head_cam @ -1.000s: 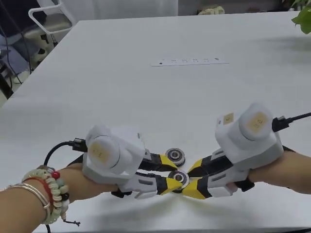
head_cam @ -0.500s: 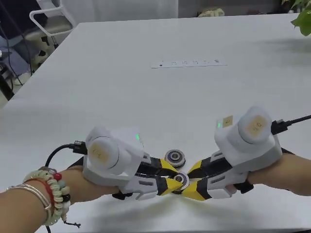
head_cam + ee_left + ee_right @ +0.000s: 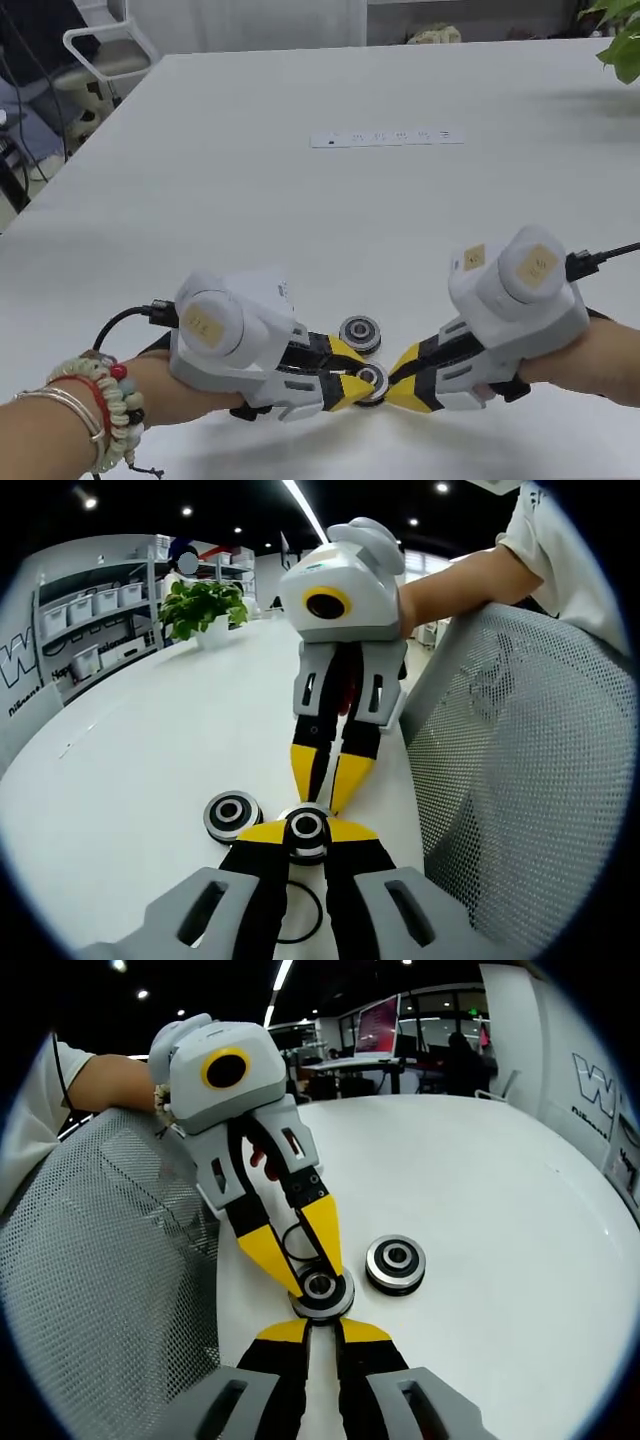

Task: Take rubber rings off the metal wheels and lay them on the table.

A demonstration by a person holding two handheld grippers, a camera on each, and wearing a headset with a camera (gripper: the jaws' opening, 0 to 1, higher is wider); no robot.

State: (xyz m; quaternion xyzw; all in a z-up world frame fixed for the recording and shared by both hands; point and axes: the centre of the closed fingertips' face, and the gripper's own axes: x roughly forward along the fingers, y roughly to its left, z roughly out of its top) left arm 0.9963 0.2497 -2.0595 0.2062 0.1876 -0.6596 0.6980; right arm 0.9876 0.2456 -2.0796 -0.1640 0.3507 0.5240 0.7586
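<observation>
steel with black rubber: metal wheel (image 3: 371, 377) near the desk's (image 3: 300, 200) front edge | left hand-held gripper (image 3: 307, 830) clamped across it | right hand-held gripper (image 3: 312, 1332) nipped shut at its rim | second wheel (image 3: 359, 333) just beside | loose rubber ring (image 3: 300, 915) on desk | wheel likely stiff, heavy; ring soft, stretchy, so pinch its edge | wall lettering unreadable

The head view is lit brightly and evenly from overhead; soft shadows are cast on the pale worktop (image 3: 250, 210) beneath the left tool (image 3: 357, 376) and right tool (image 3: 396, 378), low in the frame. In both gripper views ceiling lights (image 3: 303, 500) are seen as glaring streaks, and lines are bent toward the edges.
</observation>
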